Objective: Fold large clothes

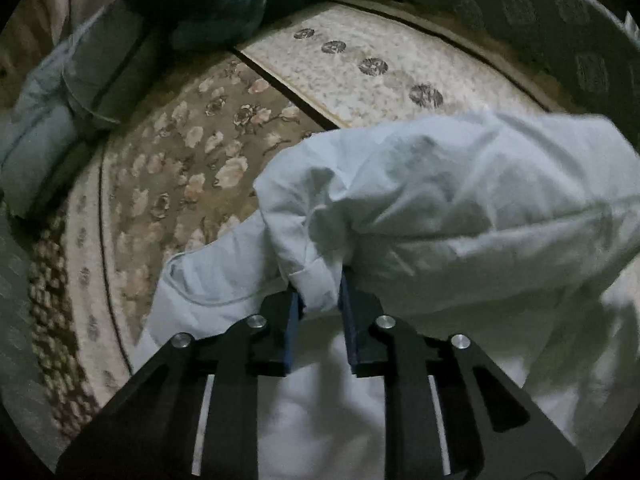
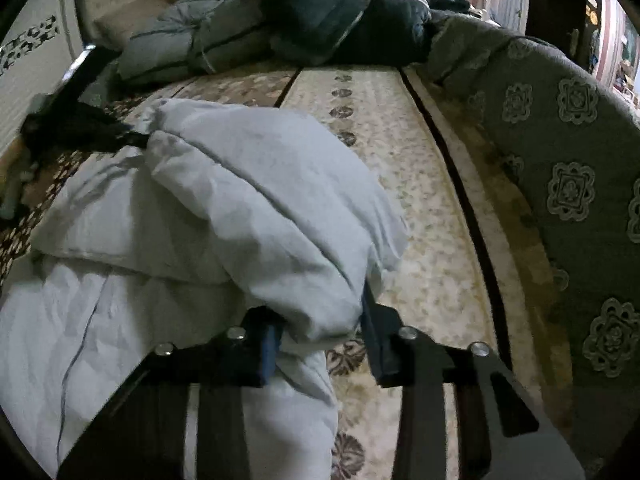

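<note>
One pale, creased white garment (image 1: 440, 200) lies bunched and part-folded on a floral patterned bed (image 1: 192, 148). The left gripper (image 1: 320, 300) has its jaws clamped on one fold; the right gripper (image 2: 320, 320) pinches another. Two folded blue-grey quilts (image 2: 192, 44) lie behind, near one patterned grey cushion (image 2: 568, 168).

Bunched white garment (image 1: 440, 208) hides both left gripper (image 1: 320, 296) fingertips; at six o'clock it runs off frame. Right gripper (image 2: 320, 320) tips lie buried likewise.
</note>
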### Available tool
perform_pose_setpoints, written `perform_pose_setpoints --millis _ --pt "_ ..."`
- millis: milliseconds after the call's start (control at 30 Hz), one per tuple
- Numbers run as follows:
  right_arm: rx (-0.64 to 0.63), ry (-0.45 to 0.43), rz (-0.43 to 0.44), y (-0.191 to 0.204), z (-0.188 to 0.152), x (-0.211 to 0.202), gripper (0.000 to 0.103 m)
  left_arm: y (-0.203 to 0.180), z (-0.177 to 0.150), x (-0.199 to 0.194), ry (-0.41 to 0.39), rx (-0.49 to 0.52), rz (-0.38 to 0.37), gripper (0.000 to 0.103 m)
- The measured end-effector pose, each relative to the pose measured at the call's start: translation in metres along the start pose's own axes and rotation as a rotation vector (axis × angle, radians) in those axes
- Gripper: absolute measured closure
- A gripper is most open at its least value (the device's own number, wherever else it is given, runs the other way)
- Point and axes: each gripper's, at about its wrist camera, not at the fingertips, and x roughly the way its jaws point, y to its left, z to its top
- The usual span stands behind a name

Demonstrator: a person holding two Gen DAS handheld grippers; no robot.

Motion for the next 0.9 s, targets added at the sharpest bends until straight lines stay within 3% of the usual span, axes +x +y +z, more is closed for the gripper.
perform_pose_setpoints --millis 167,400,533,667,800,867,900 --pt "0.023 -0.003 0.008 -0.001 0.001 -0.005 0.08 0.005 -0.017 -0.037 -0.041 -0.048 0.034 0.089" --pt "0.0 -0.091 0.012 0.025 0.005 -0.029 0.082 0.015 -0.064 -0.12 -0.169 -0.146 0.133 0.09" --pt "-0.04 -0.077 0.043 0.056 0.004 -0.02 0.082 0.027 -0.104 -0.128 -0.133 -0.209 0.153 0.09" --pt "-0.09 -0.044 0.046 0.087 -0.003 -0.003 0.081 0.045 -0.16 -0.1 -0.051 -0.315 0.13 0.089" --pt "-0.143 -0.002 -0.011 0.103 -0.012 0.002 0.069 0.05 -0.197 -0.06 0.015 -0.407 0.063 0.088" --pt "-0.138 0.024 -0.007 0.099 -0.021 -0.003 0.036 0.048 -0.205 -0.051 0.021 -0.409 0.063 0.081" --pt "-0.132 0.035 0.002 0.095 -0.024 -0.006 0.028 0.049 -0.207 -0.05 0.026 -0.41 0.06 0.078"
